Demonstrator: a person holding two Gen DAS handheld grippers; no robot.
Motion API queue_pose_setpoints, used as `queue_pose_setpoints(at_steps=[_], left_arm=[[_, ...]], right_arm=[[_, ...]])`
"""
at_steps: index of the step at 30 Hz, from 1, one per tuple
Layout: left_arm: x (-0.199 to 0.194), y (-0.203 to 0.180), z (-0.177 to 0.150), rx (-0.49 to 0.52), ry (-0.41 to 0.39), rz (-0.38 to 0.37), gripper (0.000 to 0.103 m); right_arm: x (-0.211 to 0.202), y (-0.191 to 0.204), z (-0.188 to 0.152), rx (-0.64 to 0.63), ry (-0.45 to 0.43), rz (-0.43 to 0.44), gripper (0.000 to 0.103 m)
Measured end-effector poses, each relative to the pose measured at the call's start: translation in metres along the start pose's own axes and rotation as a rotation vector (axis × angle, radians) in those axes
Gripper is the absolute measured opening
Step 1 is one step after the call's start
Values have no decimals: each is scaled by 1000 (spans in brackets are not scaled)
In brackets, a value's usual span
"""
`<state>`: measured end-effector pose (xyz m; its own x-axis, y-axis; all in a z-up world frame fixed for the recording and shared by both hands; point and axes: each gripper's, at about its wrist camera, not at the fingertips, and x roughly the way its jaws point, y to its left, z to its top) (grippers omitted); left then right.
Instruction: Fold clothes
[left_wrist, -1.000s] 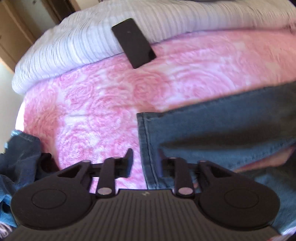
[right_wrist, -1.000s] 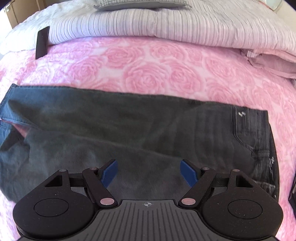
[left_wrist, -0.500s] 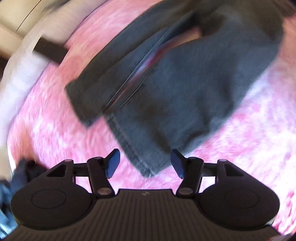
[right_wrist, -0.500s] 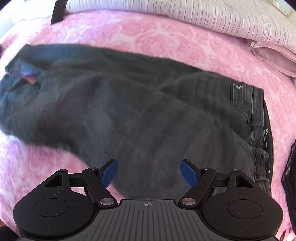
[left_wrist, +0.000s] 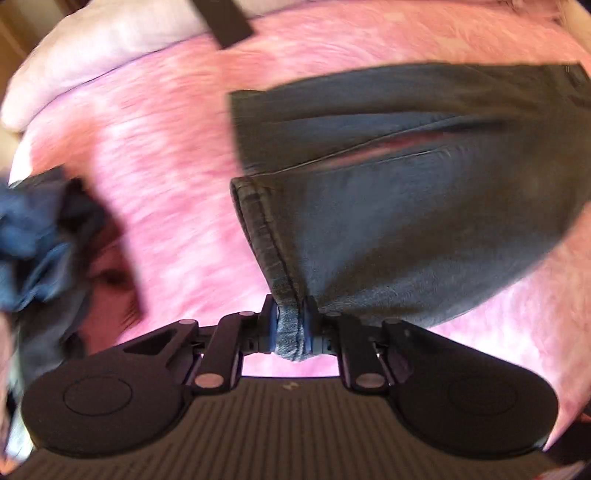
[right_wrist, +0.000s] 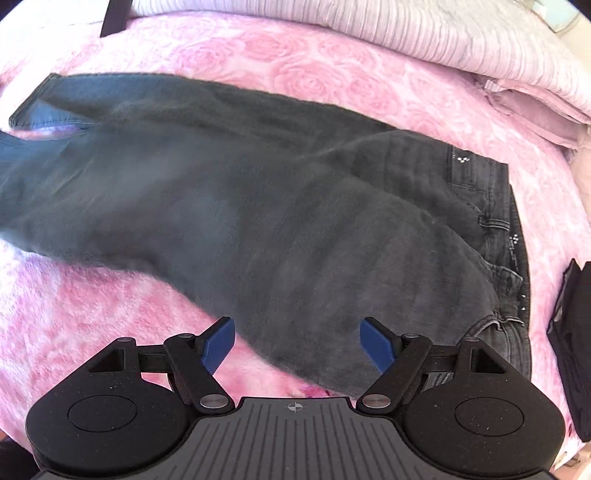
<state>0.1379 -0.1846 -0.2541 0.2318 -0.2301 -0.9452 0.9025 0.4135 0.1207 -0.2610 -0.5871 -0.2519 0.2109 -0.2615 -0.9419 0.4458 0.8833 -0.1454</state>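
Dark grey jeans (right_wrist: 280, 221) lie spread across a pink rose-patterned bedspread (right_wrist: 92, 306), waistband at the right, legs running left. My left gripper (left_wrist: 290, 325) is shut on the hem of the near leg, and the jeans (left_wrist: 406, 221) stretch away from it up and to the right. The far leg's hem lies flat behind it. My right gripper (right_wrist: 297, 343) is open, hovering over the near edge of the thigh area with its blue pads apart and nothing between them.
A crumpled blue denim garment (left_wrist: 33, 229) sits at the bed's left edge. A black flat object (right_wrist: 114, 16) rests near the striped white duvet (right_wrist: 406, 33) at the back. Another black item (right_wrist: 572, 332) lies at the right edge. Pink folded cloth (right_wrist: 535, 110) lies by the duvet.
My left gripper went from open above the leg hem to shut on it. The near leg has shifted on the bed. My right gripper stayed open and drew slightly back.
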Motion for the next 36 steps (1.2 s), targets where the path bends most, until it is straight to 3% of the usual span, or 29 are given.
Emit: queue_pose_setpoints(at_steps=[4, 6, 9, 13, 19, 22, 30, 32, 33, 34, 35, 36], left_arm=[[-11, -5, -8, 19, 62, -4, 15], [1, -16, -12, 53, 102, 49, 17], [11, -39, -15, 140, 90, 191, 23], [-1, -80, -17, 246, -13, 233, 27], [-21, -193, -5, 418, -178, 68, 28], [-26, -269, -10, 595, -251, -12, 29], [-1, -471, -15, 1023, -438, -66, 39], [11, -507, -15, 1107, -458, -53, 42], [17, -524, -15, 1152, -462, -38, 43], [25, -537, -14, 1201, -457, -11, 43], [34, -547, -12, 1240, -439, 11, 43], [42, -553, -8, 1265, -403, 22, 38]], right_arm=[[-3, 3, 5, 10, -10, 7, 78], [-4, 4, 4, -6, -4, 7, 78], [-2, 0, -6, -41, 33, -15, 78], [4, -28, -37, -98, 73, -95, 78], [17, -75, -100, -375, 57, -202, 78], [24, -98, -131, -513, 48, -254, 78], [72, -143, -200, -1111, -176, -268, 77], [81, -154, -204, -1188, -229, -246, 77], [84, -160, -201, -1181, -242, -234, 75], [86, -167, -196, -1166, -253, -223, 62], [87, -173, -189, -1128, -232, -190, 37], [88, -180, -183, -1078, -214, -169, 23]])
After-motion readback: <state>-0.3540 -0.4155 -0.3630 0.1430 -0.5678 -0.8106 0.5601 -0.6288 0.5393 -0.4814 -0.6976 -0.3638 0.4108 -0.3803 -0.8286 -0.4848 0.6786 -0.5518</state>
